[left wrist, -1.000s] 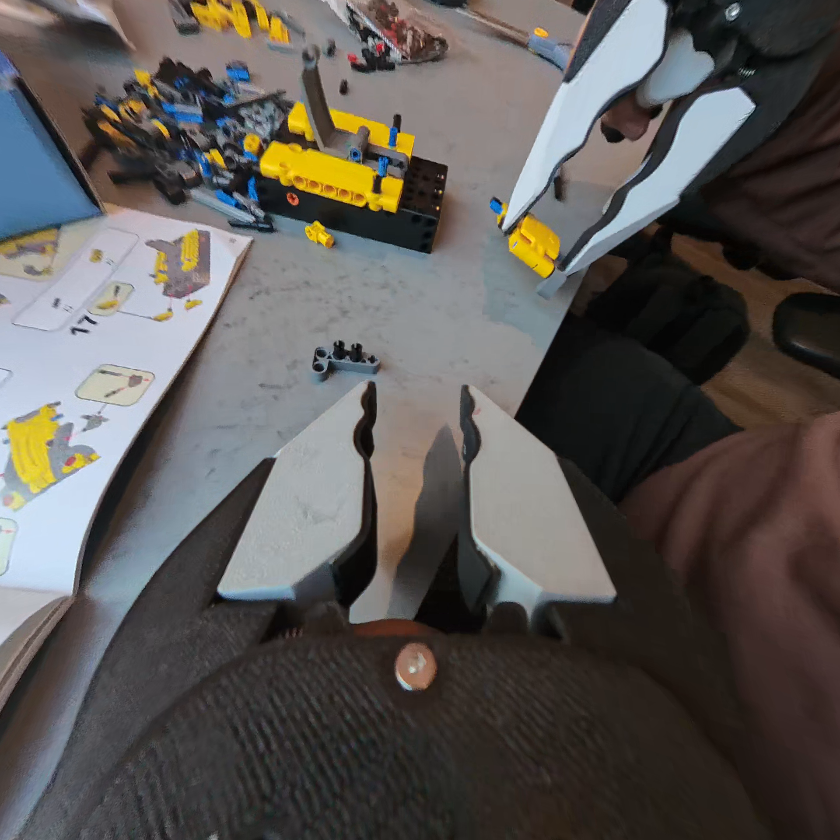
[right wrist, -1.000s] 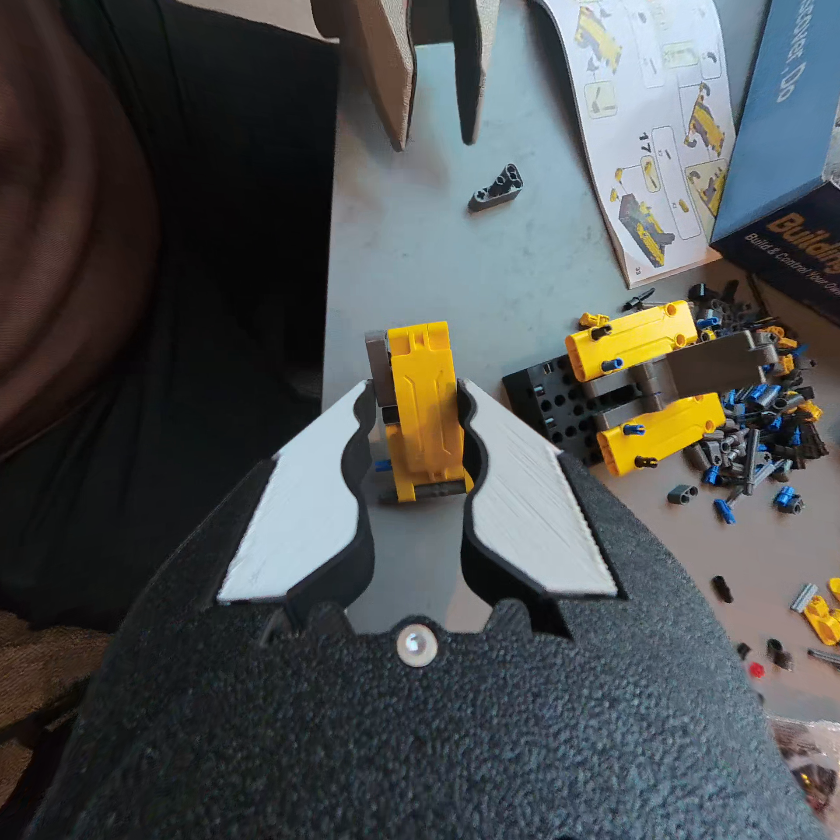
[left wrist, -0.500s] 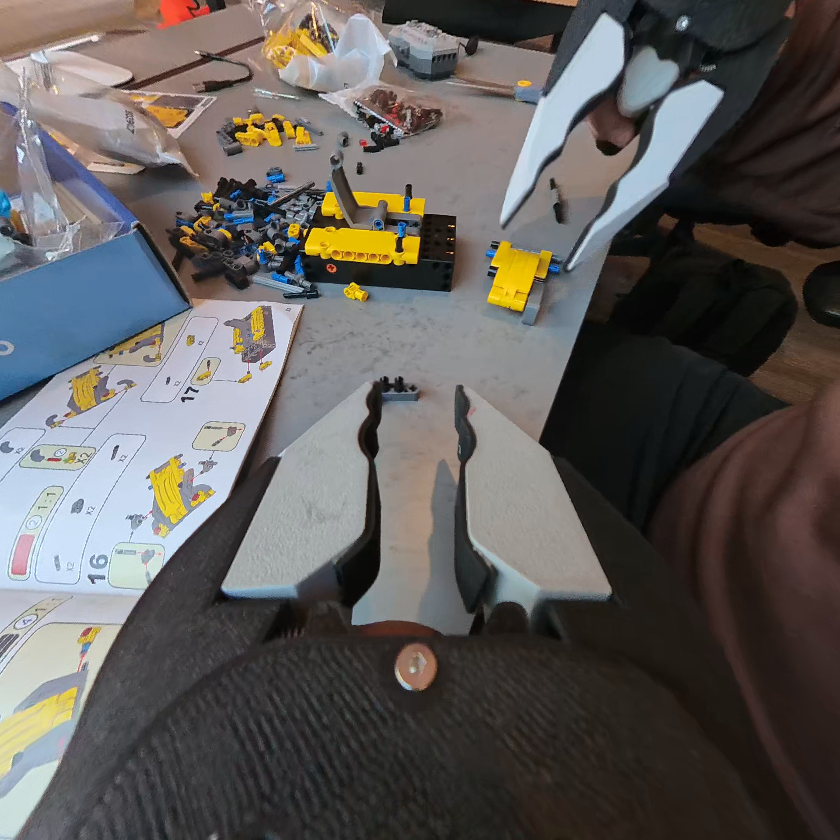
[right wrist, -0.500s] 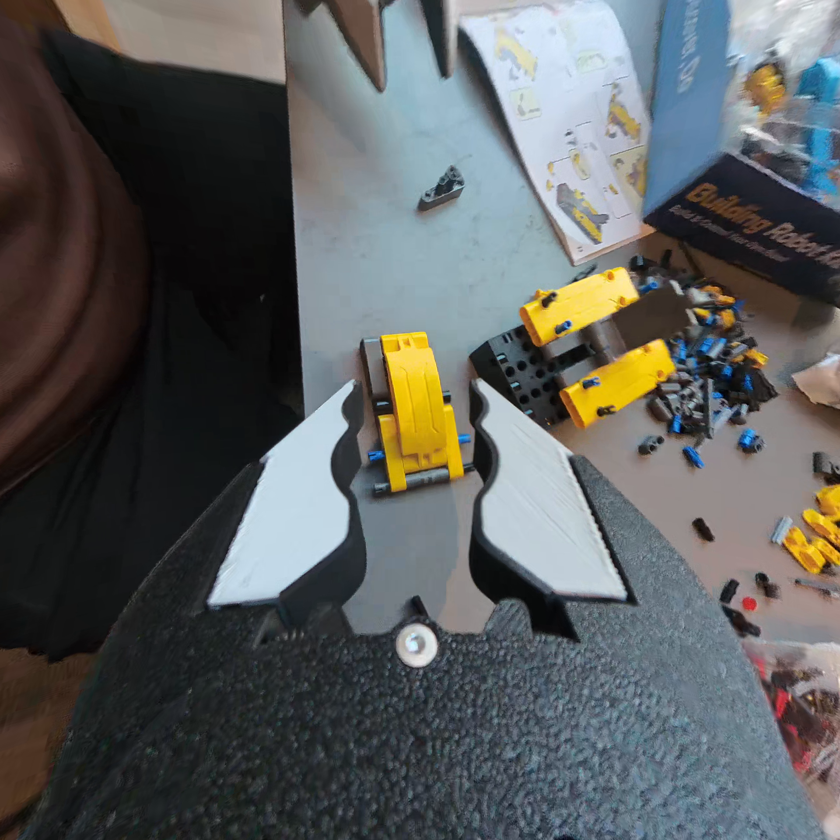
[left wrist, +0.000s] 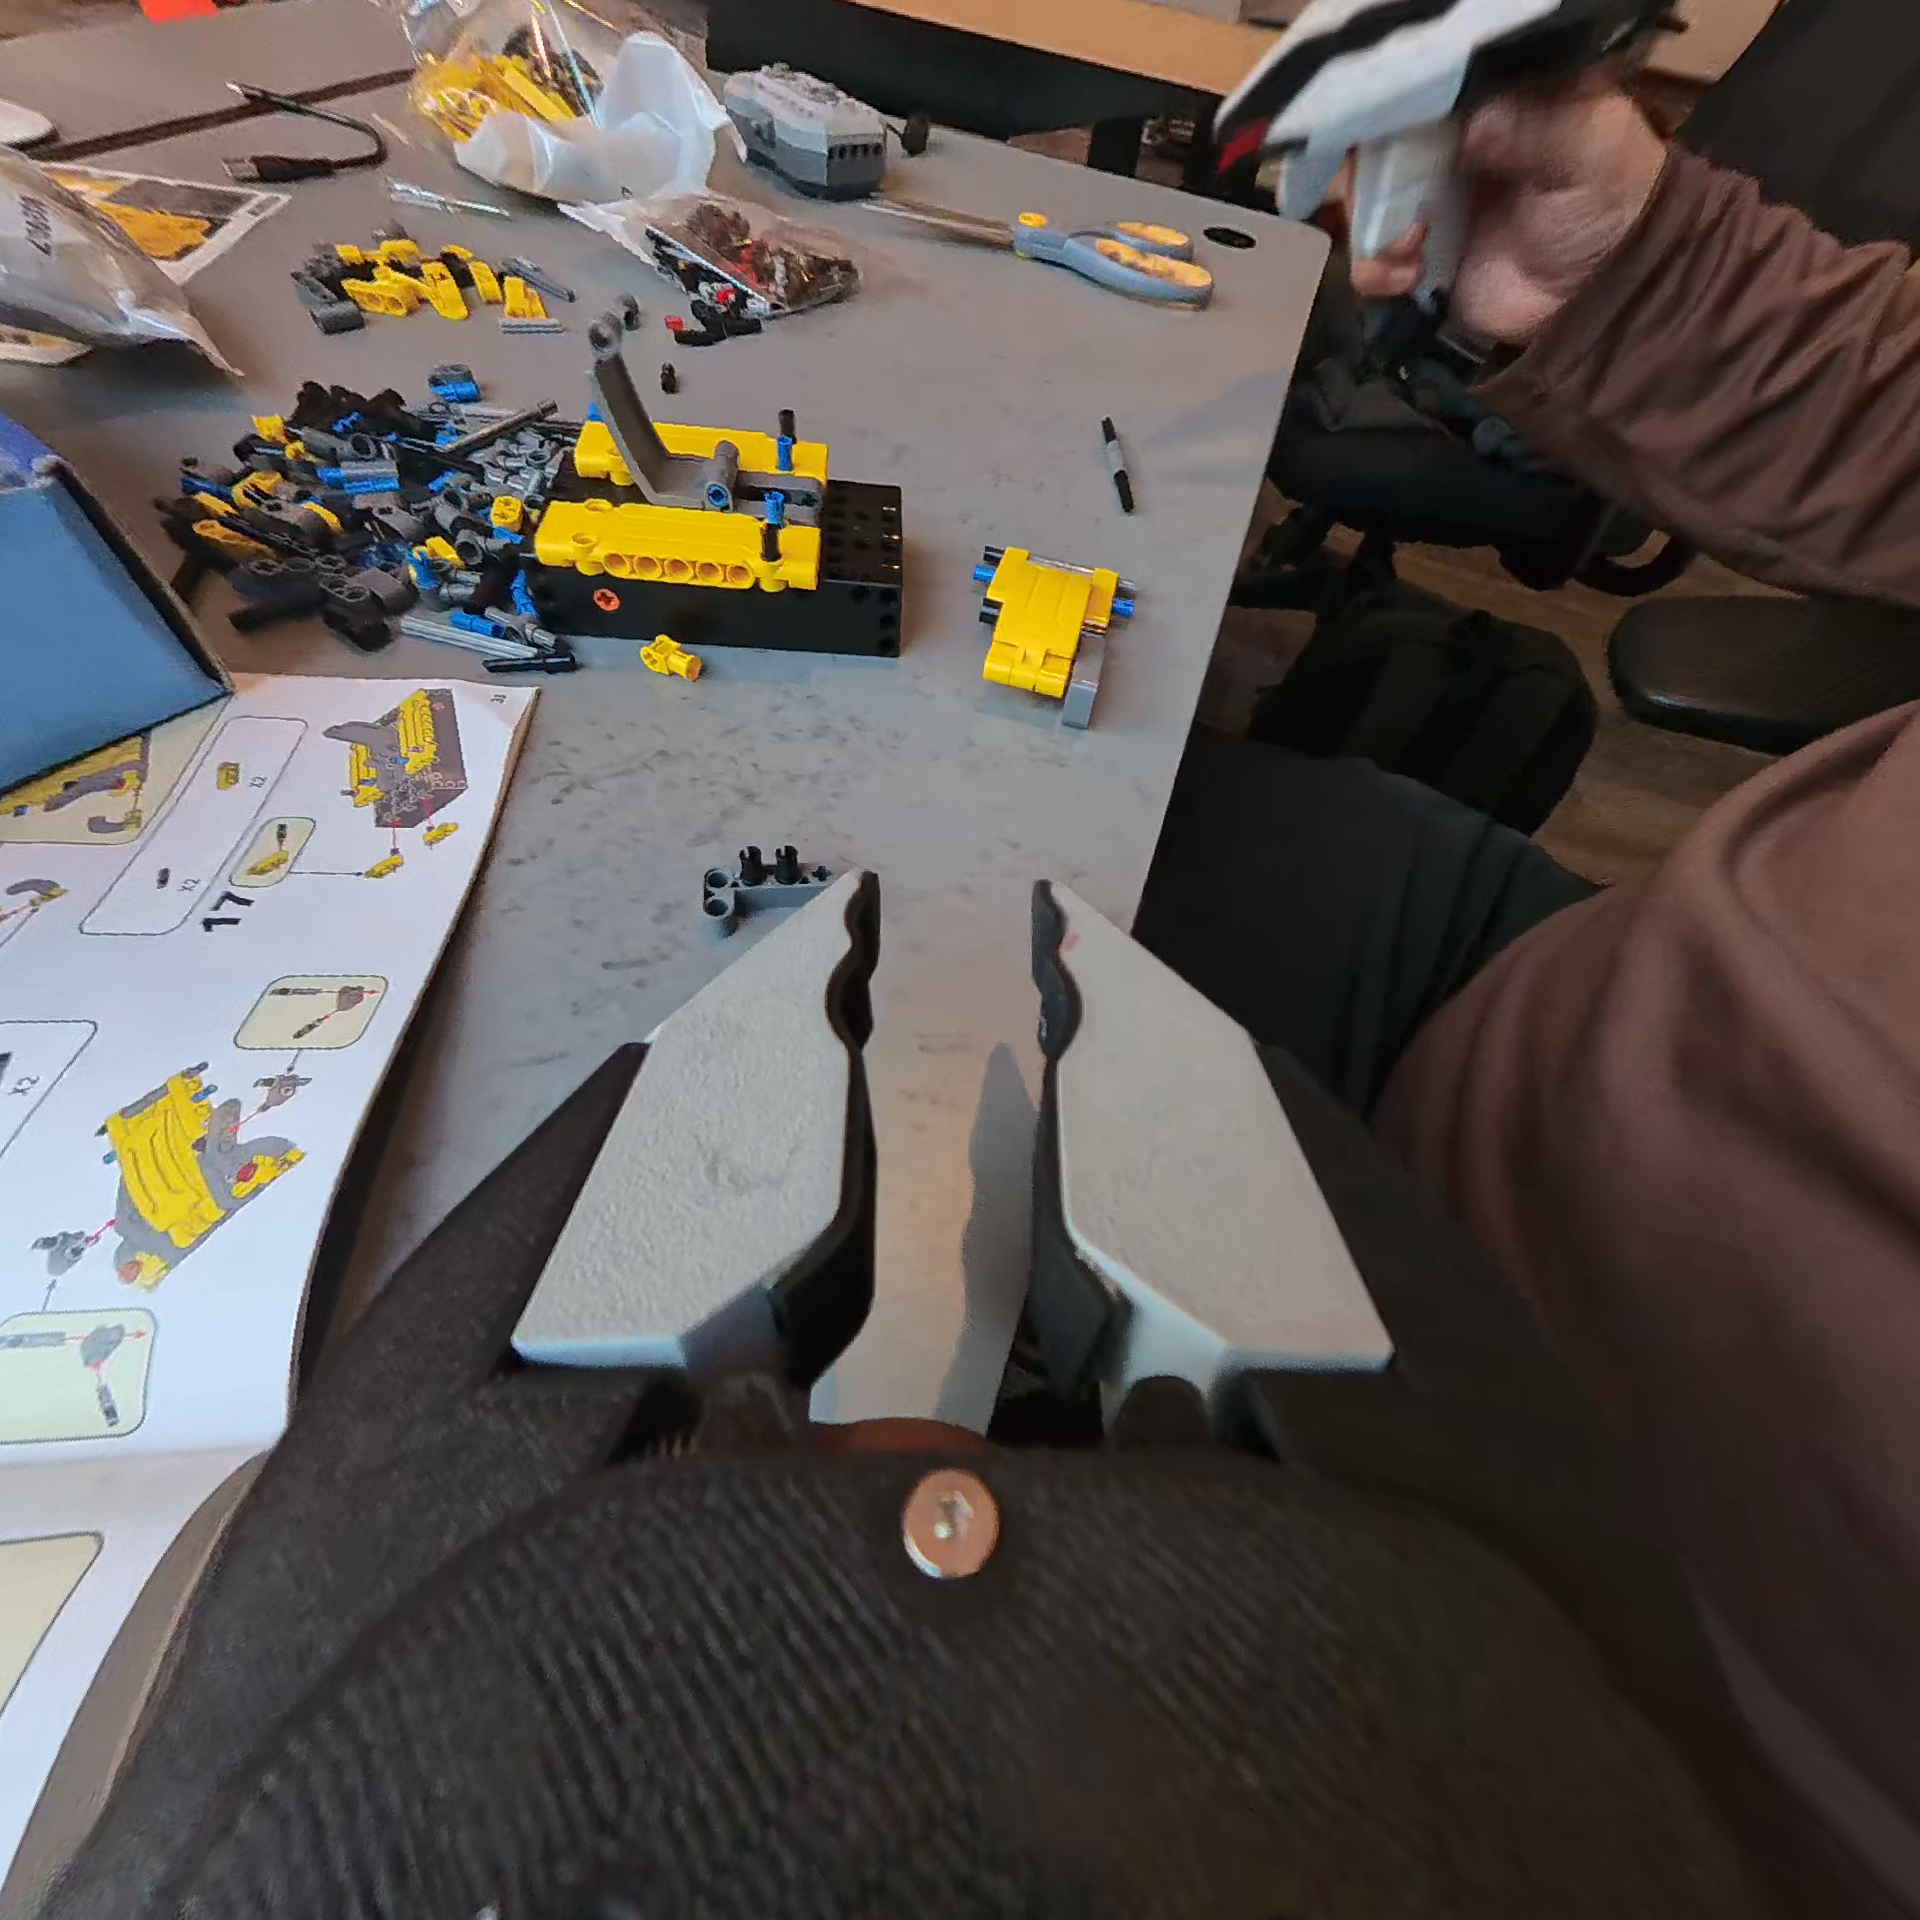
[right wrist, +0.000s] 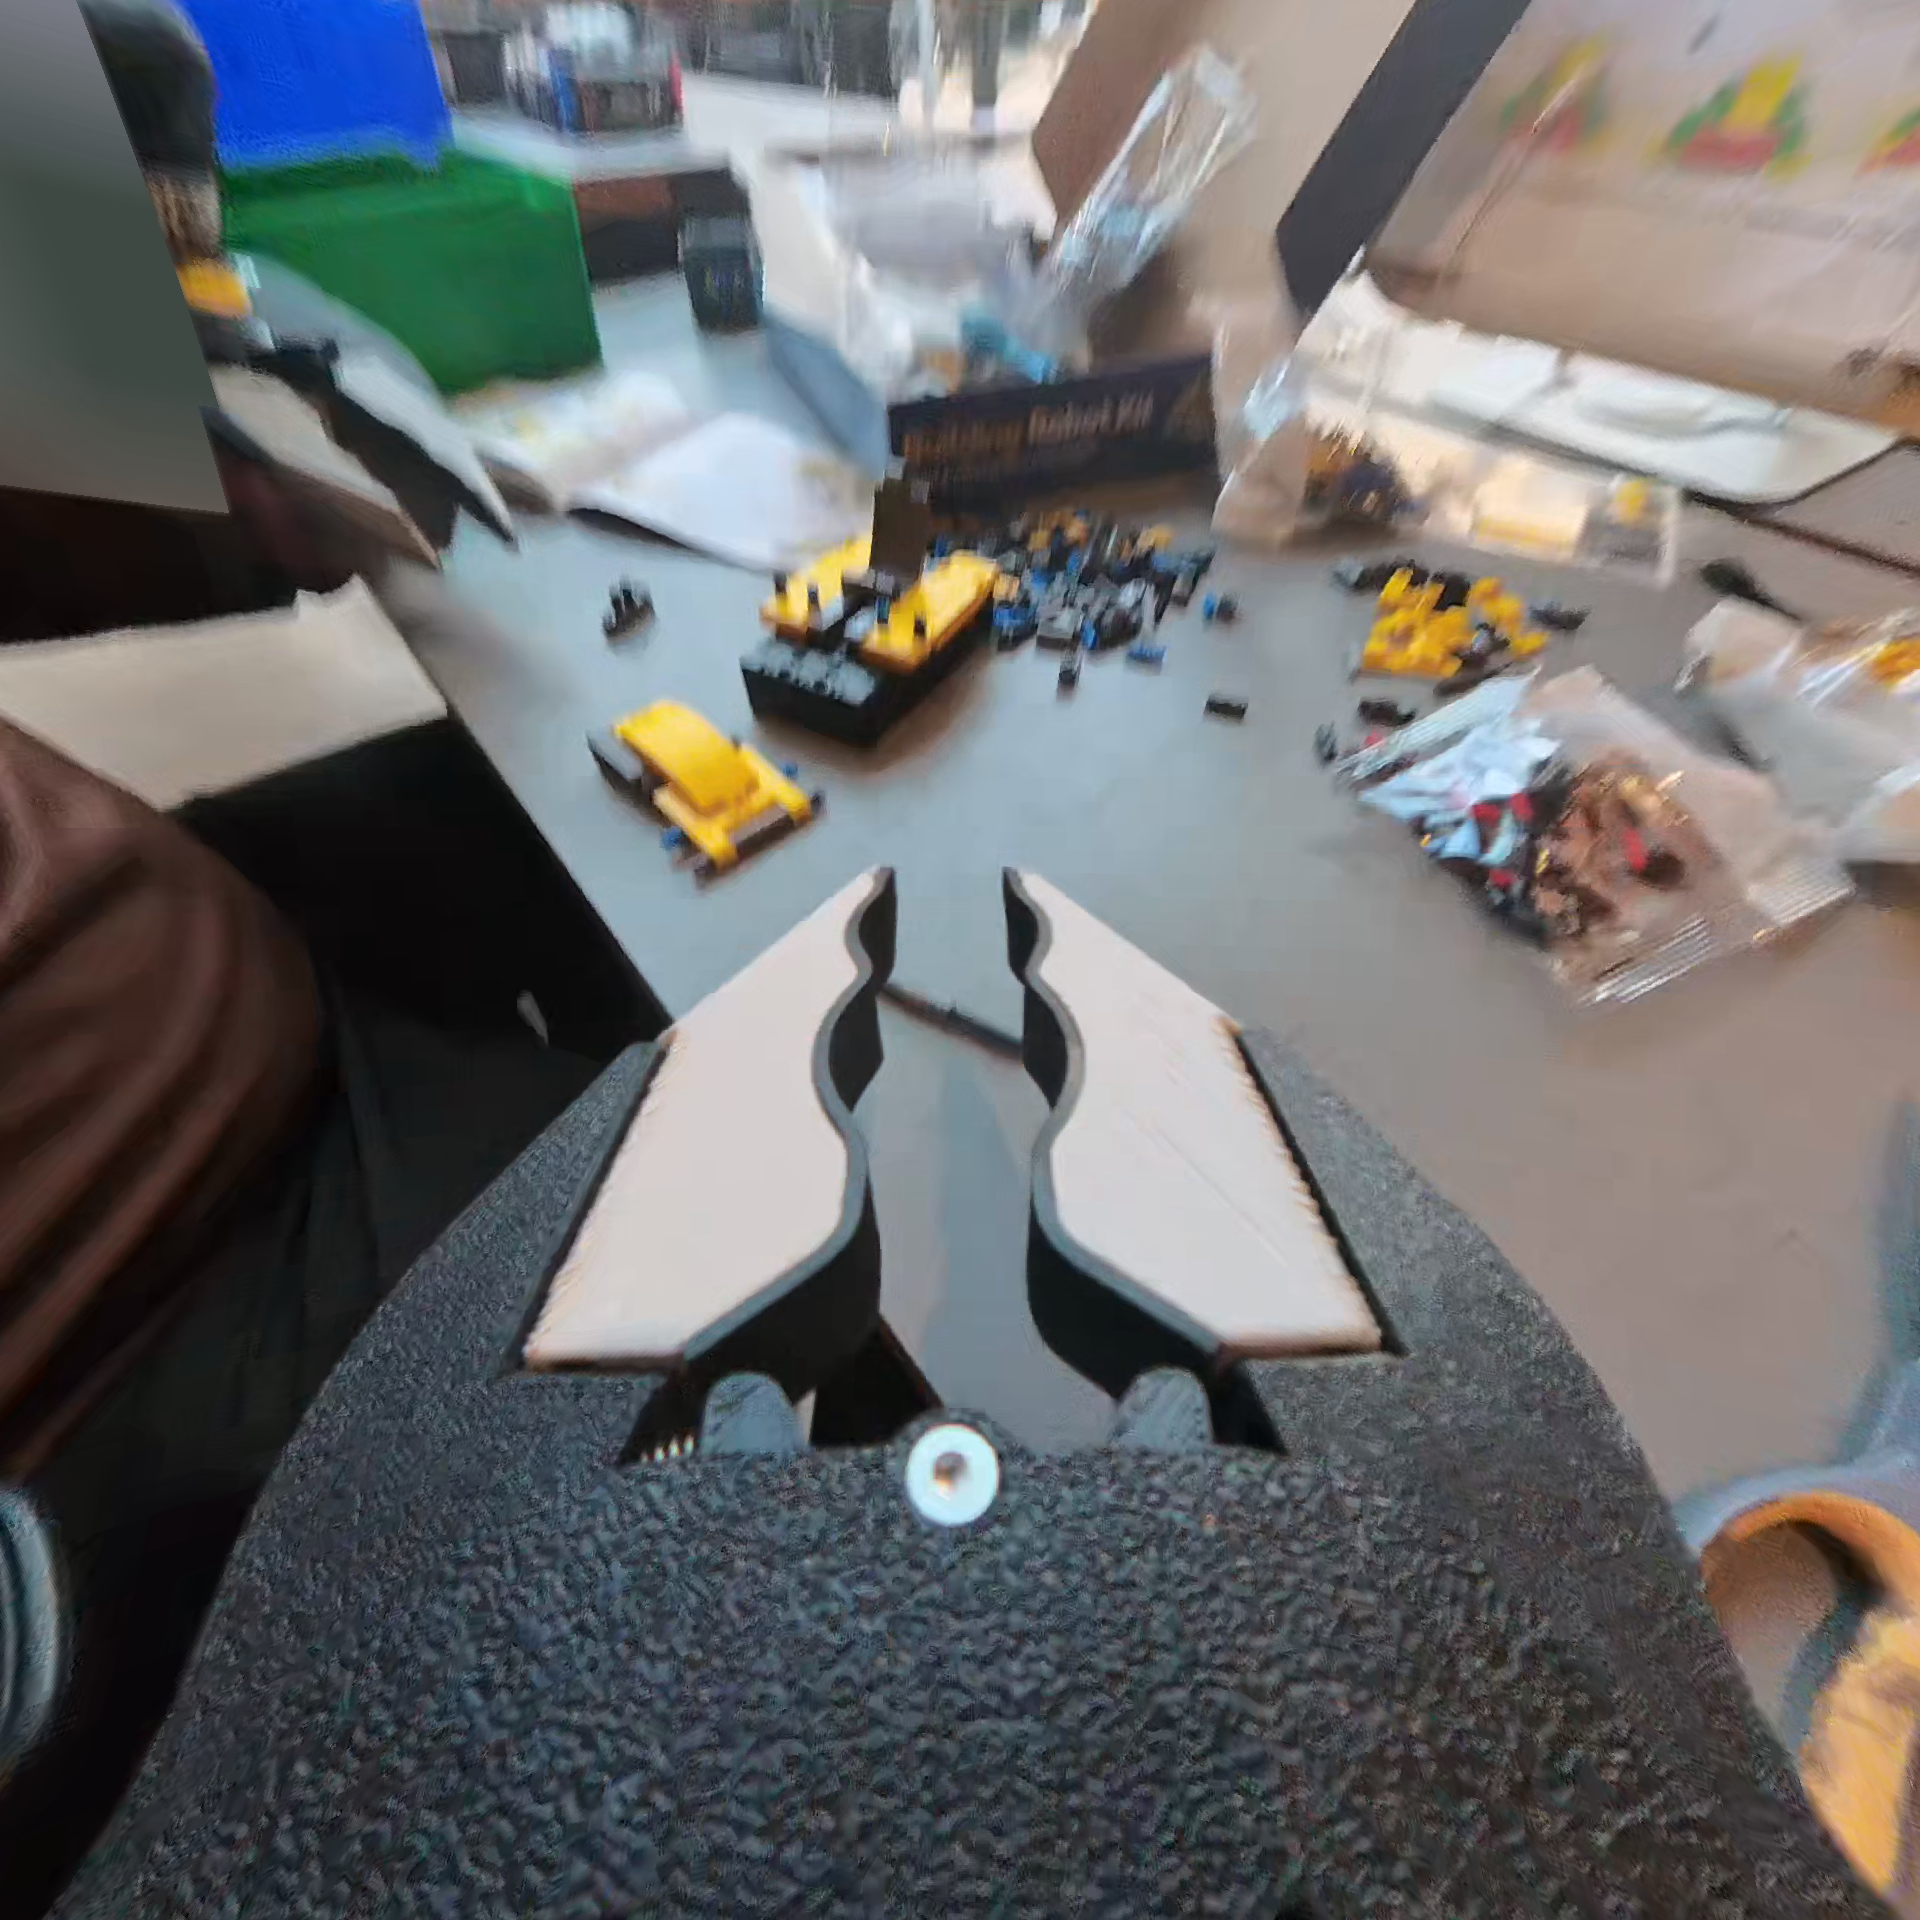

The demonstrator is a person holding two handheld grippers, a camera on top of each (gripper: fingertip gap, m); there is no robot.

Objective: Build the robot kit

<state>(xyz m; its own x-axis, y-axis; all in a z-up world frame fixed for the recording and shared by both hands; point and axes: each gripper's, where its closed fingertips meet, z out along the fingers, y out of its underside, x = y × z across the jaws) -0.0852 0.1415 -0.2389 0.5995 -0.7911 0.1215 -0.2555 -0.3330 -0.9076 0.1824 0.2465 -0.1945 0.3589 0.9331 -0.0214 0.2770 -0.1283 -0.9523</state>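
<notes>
Grey fingers of the left gripper stand apart with nothing between them, low over the grey table; a small dark grey pegged connector piece lies just beside the left fingertip, a yellow and grey brick assembly farther ahead. From the blurred right wrist view, the right gripper is likewise parted and empty, above the table, with that yellow assembly ahead-left and a thin dark rod beneath its fingers.

The left gripper hovers low over the grey table, fingers parted and empty. A small grey piece lies just beside its left fingertip. At upper right, a hand holds the right gripper aloft.
</notes>
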